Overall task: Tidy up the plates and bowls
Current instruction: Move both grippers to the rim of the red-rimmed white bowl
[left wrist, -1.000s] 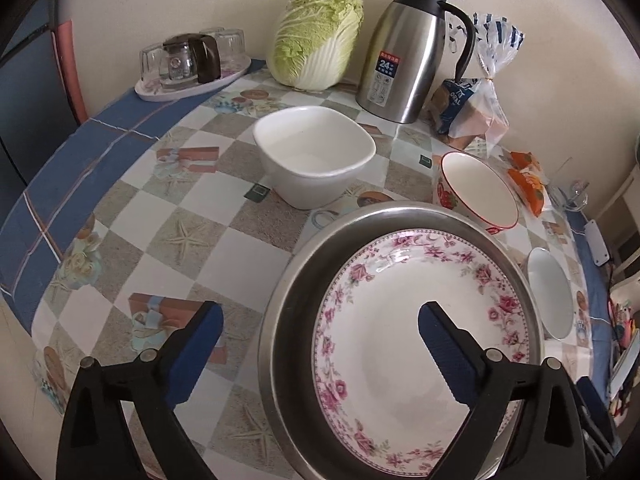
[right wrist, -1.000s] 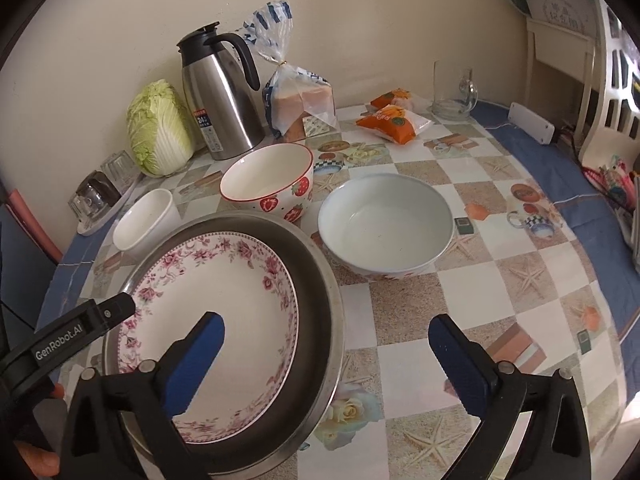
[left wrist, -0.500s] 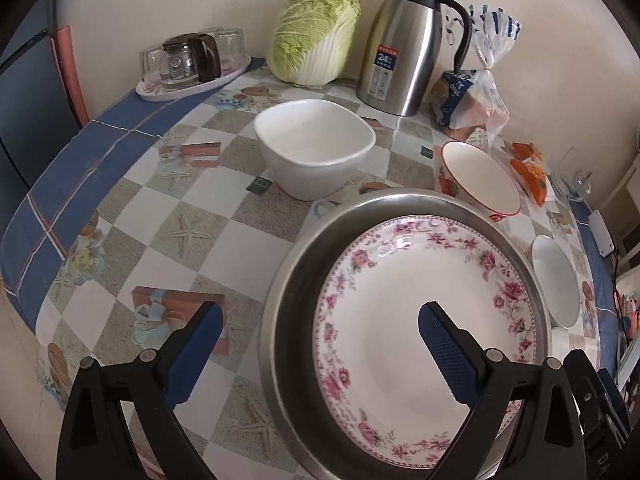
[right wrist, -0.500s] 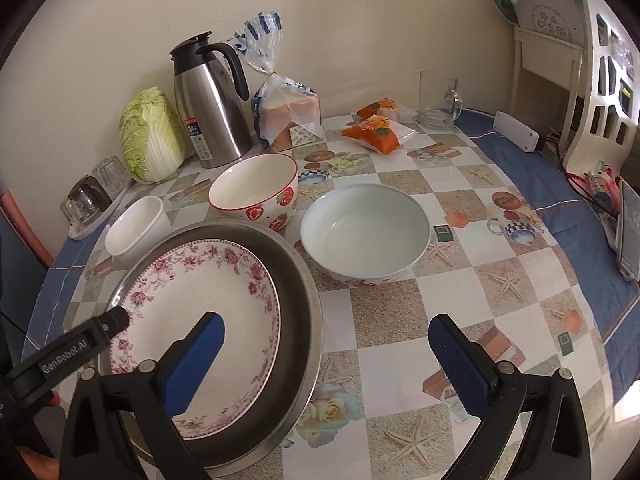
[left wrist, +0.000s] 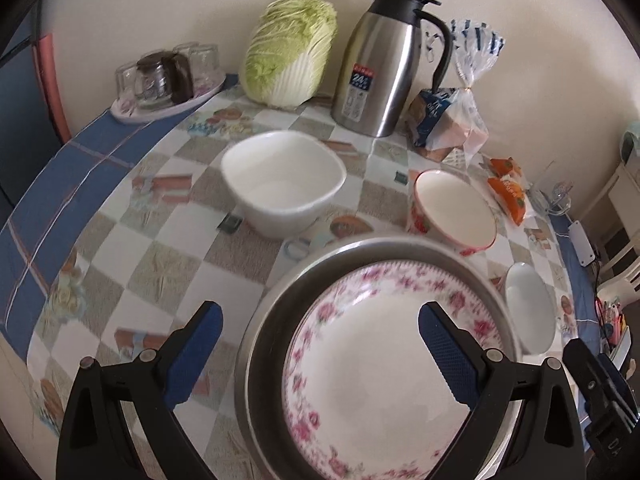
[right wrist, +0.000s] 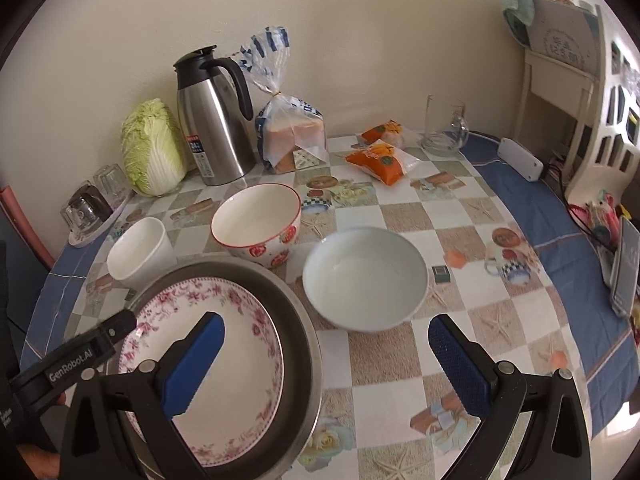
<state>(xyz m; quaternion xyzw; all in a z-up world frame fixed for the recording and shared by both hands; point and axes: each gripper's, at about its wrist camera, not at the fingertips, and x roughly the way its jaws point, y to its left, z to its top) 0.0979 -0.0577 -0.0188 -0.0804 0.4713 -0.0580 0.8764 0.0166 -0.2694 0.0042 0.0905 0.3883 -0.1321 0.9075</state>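
1. Left hand-held gripper (left wrist: 320,354): blue-padded fingers spread wide, holding nothing; it hangs over the near-left rim of the round stainless-steel pan (left wrist: 256,344).
2. Right hand-held gripper (right wrist: 326,364): fingers spread wide, holding nothing; left finger is over the pan (right wrist: 296,320), right finger over bare surface.
3. One round white plate with pink floral border (left wrist: 360,380), lying flat inside the steel pan (right wrist: 200,344). One pan, one plate.
4. Three bowls:
   - one squarish plain white bowl (left wrist: 284,188), beyond the pan on the left; also in the right view (right wrist: 138,252).
   - one round white bowl with red rim and red flower print (right wrist: 258,224), beyond the pan, near it (left wrist: 454,210).
   - one round pale-blue shallow bowl (right wrist: 364,276), just right of the pan, apart from it (left wrist: 528,308).
5. All bowls upright, none stacked, all sitting on the checkered-pattern surface with blue border (right wrist: 400,364).
6. At the wall:
   - one napa cabbage (left wrist: 290,52)
   - one stainless-steel thermos jug with black handle (left wrist: 384,60)
   - one bagged loaf of sliced bread (right wrist: 292,136)
   - two orange snack packets (right wrist: 382,160)
   - one clear glass mug (right wrist: 444,126)
7. One small tray of upturned glasses (left wrist: 168,76) at the far-left edge; glass count unclear.
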